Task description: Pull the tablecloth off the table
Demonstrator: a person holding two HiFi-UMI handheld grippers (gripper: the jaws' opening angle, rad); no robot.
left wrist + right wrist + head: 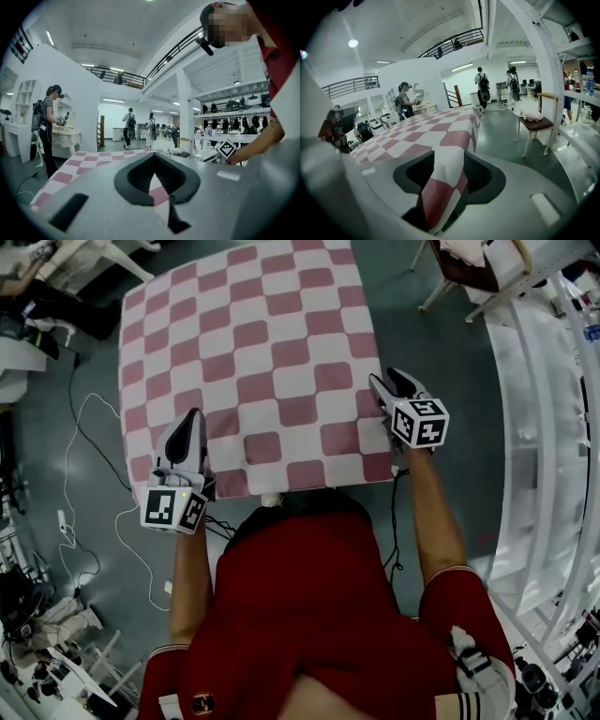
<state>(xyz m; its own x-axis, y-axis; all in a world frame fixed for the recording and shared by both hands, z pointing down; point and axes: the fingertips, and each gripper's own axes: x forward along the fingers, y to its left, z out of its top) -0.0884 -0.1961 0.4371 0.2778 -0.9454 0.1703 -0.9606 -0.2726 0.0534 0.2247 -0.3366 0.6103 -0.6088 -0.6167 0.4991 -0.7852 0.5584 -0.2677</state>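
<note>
A pink and white checked tablecloth [253,362] covers the table in front of me. At its near left edge my left gripper [191,420] is shut on the cloth; in the left gripper view the jaws [153,164] pinch a narrow strip of cloth [158,196]. My right gripper [388,382] is at the cloth's near right corner. In the right gripper view its jaws [445,171] stand wide apart, and a raised fold of cloth [440,190] lies loosely between them.
White shelving [544,427] runs along the right side. A chair [534,124] stands on the green floor to the right of the table. Cables [84,446] lie on the floor at the left. Several people [47,122] stand beyond the table.
</note>
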